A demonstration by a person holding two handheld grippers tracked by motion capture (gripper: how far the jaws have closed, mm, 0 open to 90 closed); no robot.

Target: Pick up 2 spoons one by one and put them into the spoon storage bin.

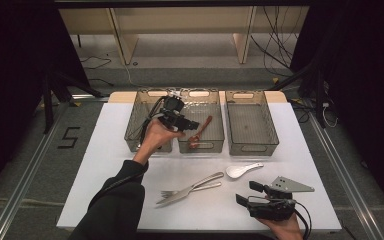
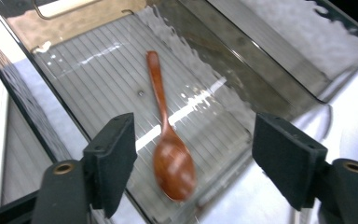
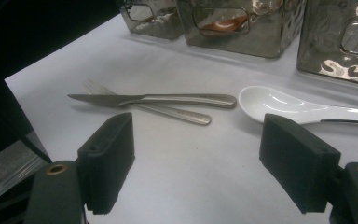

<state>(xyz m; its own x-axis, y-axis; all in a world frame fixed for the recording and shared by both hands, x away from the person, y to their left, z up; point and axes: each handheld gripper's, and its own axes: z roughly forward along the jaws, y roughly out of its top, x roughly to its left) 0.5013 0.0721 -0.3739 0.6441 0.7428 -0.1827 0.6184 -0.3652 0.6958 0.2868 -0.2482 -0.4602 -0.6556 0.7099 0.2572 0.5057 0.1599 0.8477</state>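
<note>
Wooden spoon (image 1: 200, 132) lying in middle bin (image 1: 219, 131); left tool (image 1: 192, 124) spread, empty; knife (image 1: 190, 191), fork (image 1: 187, 189), white spoon (image 1: 243, 170) waiting at 12 o'clock of spread right tool (image 1: 245, 193).

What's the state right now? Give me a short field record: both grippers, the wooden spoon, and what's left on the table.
left gripper: open, above the middle bin
right gripper: open, empty, low over the table
wooden spoon: lying in the middle bin, bowl toward its near end
on table: knife lying across fork, white spoon
right bin: empty
</note>
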